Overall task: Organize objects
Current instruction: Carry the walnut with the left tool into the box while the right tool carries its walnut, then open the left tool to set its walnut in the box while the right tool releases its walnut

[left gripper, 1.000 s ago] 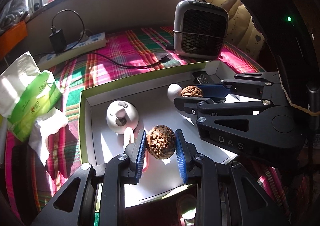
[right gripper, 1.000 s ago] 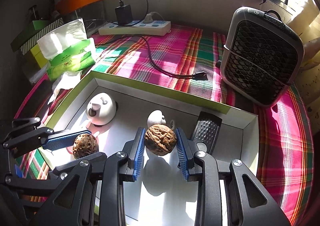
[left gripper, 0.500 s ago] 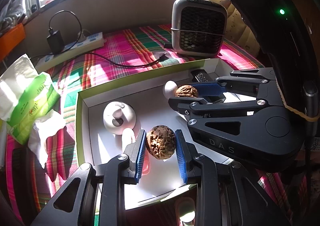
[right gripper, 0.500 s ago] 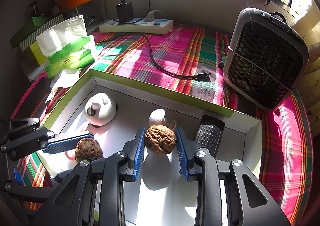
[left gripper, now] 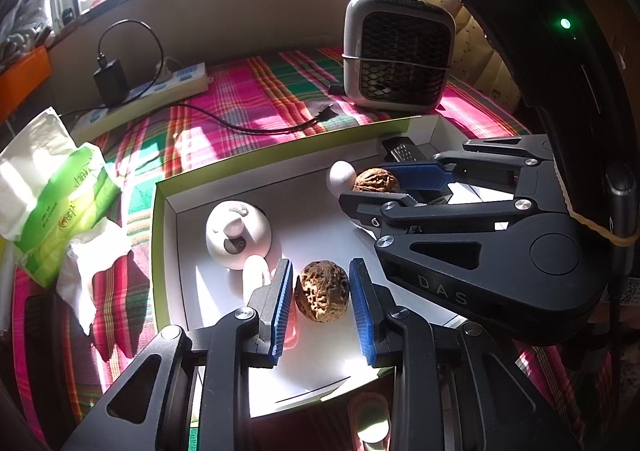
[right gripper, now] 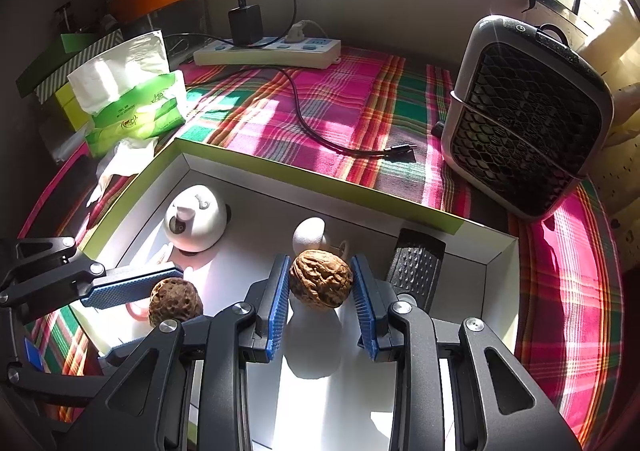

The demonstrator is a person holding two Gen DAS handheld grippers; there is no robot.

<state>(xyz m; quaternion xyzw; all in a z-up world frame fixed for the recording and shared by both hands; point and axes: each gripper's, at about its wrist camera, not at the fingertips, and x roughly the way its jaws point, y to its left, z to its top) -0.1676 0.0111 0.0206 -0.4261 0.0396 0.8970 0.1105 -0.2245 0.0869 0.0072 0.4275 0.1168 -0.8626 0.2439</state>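
The blue fingers (left gripper: 280, 303) of the left gripper (left gripper: 321, 305) are pressing on a dark pitted walnut (left gripper: 322, 290) from both sides and are holding it above the white floor of the box (left gripper: 280, 149). The right gripper (right gripper: 321, 303) is doing the same with a lighter, smoother walnut (right gripper: 321, 278), and its shadow is falling on the box floor below. Both grippers are pointing down into the box, side by side, the right one a little further in. Inside the box a white dome (right gripper: 196, 223) is sitting near the left wall, a small white egg (right gripper: 309, 232) is lying just behind the lighter walnut, and a black ridged piece (right gripper: 416, 263) is resting near the right wall. The box is standing on a checked cloth (right gripper: 320, 107), with a fan (right gripper: 528, 115), a power strip (right gripper: 268, 51) and a tissue pack (right gripper: 132, 107) around it.
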